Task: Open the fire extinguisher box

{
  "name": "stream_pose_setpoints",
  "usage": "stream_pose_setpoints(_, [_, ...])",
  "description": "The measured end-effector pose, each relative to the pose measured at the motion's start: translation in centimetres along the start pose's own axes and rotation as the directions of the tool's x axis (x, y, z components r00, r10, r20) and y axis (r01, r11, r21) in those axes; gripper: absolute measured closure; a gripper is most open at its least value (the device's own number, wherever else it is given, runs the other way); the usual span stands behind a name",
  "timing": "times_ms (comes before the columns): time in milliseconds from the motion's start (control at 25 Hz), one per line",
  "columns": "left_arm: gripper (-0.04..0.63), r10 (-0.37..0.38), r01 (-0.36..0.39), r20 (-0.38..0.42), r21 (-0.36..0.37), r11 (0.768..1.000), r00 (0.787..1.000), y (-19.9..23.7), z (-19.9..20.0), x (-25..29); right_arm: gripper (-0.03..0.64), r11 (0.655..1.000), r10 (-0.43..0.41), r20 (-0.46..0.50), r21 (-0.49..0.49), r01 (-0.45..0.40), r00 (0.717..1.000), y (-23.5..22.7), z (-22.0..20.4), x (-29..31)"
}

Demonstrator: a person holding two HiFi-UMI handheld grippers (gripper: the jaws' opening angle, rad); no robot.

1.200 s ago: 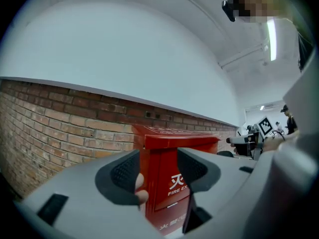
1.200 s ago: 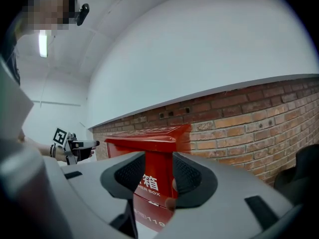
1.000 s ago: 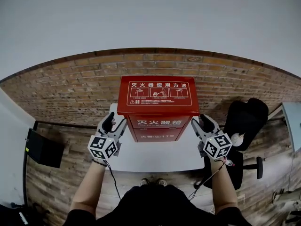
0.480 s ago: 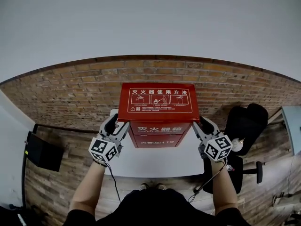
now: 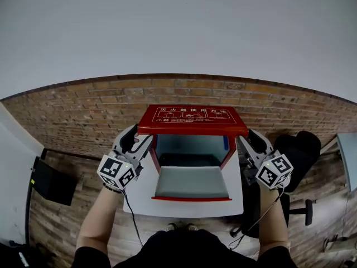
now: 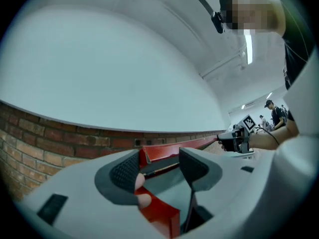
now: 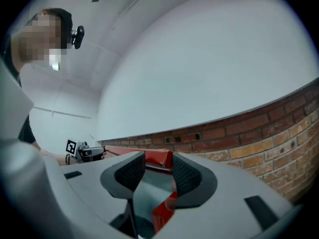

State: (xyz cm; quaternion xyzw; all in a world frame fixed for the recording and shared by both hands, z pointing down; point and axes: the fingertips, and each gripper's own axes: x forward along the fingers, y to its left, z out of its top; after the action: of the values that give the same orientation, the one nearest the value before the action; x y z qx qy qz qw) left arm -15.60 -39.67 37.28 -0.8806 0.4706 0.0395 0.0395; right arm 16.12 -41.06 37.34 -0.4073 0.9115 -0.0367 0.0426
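White tabletop (image 5: 234, 205) carries the red fire extinguisher box (image 5: 189, 149), which sits open with its front panel (image 5: 191, 182) dropped flat and its lid (image 5: 192, 119) raised. The left tool (image 5: 139, 137) and right tool (image 5: 246, 139) have just been closing and are fairly wide, each clamping a front lid corner.
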Motion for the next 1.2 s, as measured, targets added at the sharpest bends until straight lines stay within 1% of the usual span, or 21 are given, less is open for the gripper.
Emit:
stream_pose_setpoints(80, [0.296,0.012,-0.012,0.021,0.022,1.0,1.0,0.8,1.8,1.3,0.451,1.0,0.008,0.033,-0.02,-0.007,0.999,-0.7,2.2,1.2])
stream_pose_setpoints(200, [0.296,0.038,-0.04,0.046,0.039,0.998,0.998,2.6,3.8,3.4,0.451,0.998,-0.014,0.062,-0.057,0.017,0.998,-2.2,4.7,3.3])
stream_pose_setpoints(320, [0.296,0.05,-0.052,0.044,0.042,0.998,0.998,3.9,4.5,5.7,0.453,0.994,-0.06,0.053,-0.086,0.065,0.997,-4.0,5.9,5.6])
stream_pose_setpoints(520, [0.297,0.077,-0.078,0.042,0.024,0.997,0.996,6.4,5.9,9.2,0.453,0.988,-0.102,0.061,-0.11,0.108,0.993,-6.5,7.9,9.0])
stream_pose_setpoints(840, [0.296,0.101,-0.101,-0.012,0.028,0.994,0.995,9.1,6.0,12.8,0.453,0.981,-0.148,0.024,-0.127,0.15,0.989,-8.9,8.8,12.9])
stream_pose_setpoints(1080, [0.297,0.118,-0.118,-0.031,0.023,0.993,0.992,10.2,5.9,14.3,0.453,0.982,-0.166,0.04,-0.088,0.169,0.985,-9.9,9.0,14.1])
stream_pose_setpoints(1200, [0.296,0.123,-0.122,-0.04,0.029,0.992,0.992,10.5,5.7,14.7,0.453,0.978,-0.183,0.043,-0.094,0.187,0.982,-10.1,9.0,14.4])
